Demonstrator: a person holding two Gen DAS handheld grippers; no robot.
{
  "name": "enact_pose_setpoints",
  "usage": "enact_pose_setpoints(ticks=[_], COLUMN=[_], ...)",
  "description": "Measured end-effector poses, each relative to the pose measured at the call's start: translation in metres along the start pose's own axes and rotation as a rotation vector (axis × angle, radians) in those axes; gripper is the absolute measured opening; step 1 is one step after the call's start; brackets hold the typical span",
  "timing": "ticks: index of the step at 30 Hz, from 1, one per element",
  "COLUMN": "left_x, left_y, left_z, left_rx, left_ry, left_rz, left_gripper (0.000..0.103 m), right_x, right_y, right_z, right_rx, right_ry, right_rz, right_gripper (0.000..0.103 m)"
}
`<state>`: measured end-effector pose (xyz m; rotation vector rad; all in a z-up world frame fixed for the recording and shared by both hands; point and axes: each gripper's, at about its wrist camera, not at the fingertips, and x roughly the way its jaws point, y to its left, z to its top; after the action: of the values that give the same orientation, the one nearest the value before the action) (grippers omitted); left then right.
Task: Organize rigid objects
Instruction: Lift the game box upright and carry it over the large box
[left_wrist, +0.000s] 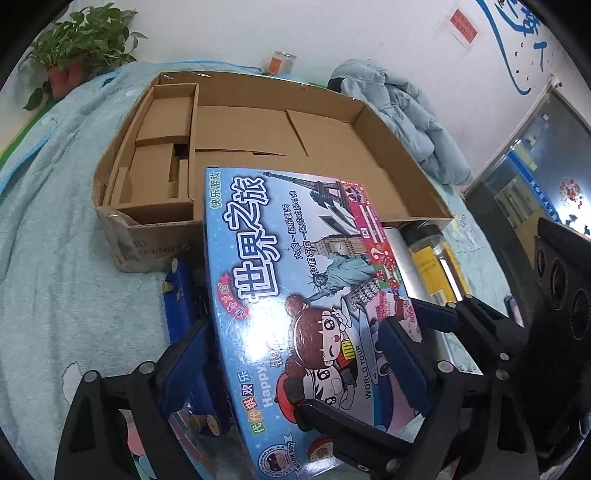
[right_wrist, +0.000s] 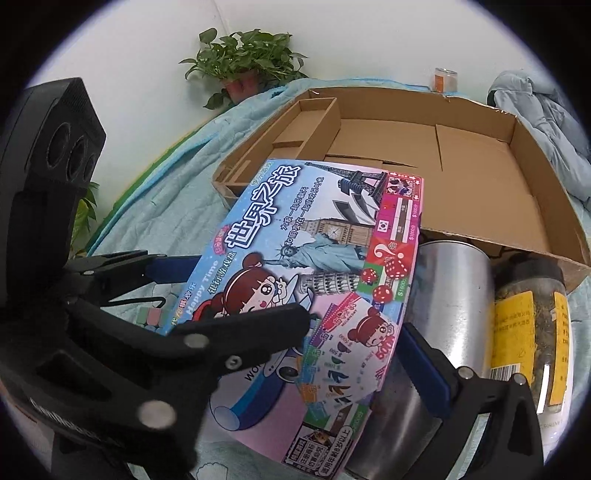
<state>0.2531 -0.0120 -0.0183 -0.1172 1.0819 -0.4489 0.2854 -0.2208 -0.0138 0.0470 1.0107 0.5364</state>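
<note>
Left wrist view: your left claw (left_wrist: 295, 354) grips the game box (left_wrist: 295, 280), held tilted over the carton's (left_wrist: 236, 122) near edge. Right wrist view: your right claw (right_wrist: 354, 332) clamps the game box (right_wrist: 314, 258) too, beside the steel can (right_wrist: 450, 280) and jar (right_wrist: 528, 317).

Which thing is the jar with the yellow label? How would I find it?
Start at the big cardboard box on the blue blanket. Just in front of its near wall two containers lie side by side. The jar is the clear one with a black lid and yellow label, right of the shiny metal can.
</note>
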Motion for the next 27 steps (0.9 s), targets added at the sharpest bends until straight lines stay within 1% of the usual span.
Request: enact_pose_setpoints(ticks=[1, 2, 8, 12, 14, 16, 18, 20, 22, 24, 27], left_x=[0.0, 0.0, -0.007, -0.013, -0.02, -0.033, -0.049, -0.068, -0.083, -0.097, -0.11], left_y=[-0.002, -0.003, -0.007, -0.01, -0.015, -0.022, -0.034, -0.048, -0.058, -0.068, -0.082], left_z=[0.0, -0.001, -0.01, -0.017, -0.021, -0.023, -0.024, -0.023, -0.022, -0.02, -0.013], left_rx=[0.006, 0.009, 0.01, 0.012, 0.016, 0.028, 0.051, 0.087, 0.11, 0.13, 0.157], left_ry=[0.001, -0.002, -0.017, -0.037, -0.064, -0.099, -0.148, -0.205, -0.252, -0.295, -0.344], left_rz=[0.019, 0.027, 0.046, 0.056, 0.07, 0.083, 0.103, 0.133, 0.141, 0.134, 0.146], left_gripper=[0.083, 0.083, 0.078, 0.072, 0.07, 0.068, 0.068, 0.066, 0.061, 0.061, 0.061], right_x=[0.001, 0.001, 0.001, -0.004, -0.008, -0.018, -0.032, -0.044, -0.056, -0.07, -0.084], right_y=[0.001, 0.003, 0.008, 0.009, 0.009, 0.013, 0.019, 0.021, 0.021, 0.02, 0.017], right_z=[0.0, 0.001, -0.002, -0.008, -0.011, -0.014, -0.016, -0.015, -0.013, -0.01, -0.004], right_rx=[-0.002, -0.004, 0.009, 0.026, 0.033, 0.026, 0.012, 0.015, 0.02, 0.023, 0.022], right_ry=[-0.003, -0.005, -0.035, -0.062, -0.083, -0.132, -0.188, -0.236, -0.278, -0.325, -0.375], right_rz=[-0.01, -0.017, -0.049, -0.061, -0.069, -0.095, -0.129, -0.144, -0.156, -0.171, -0.184], right_gripper=[0.103, 0.103, 0.102, 0.102, 0.101, 0.097, 0.094, 0.089, 0.088, 0.087, 0.086])
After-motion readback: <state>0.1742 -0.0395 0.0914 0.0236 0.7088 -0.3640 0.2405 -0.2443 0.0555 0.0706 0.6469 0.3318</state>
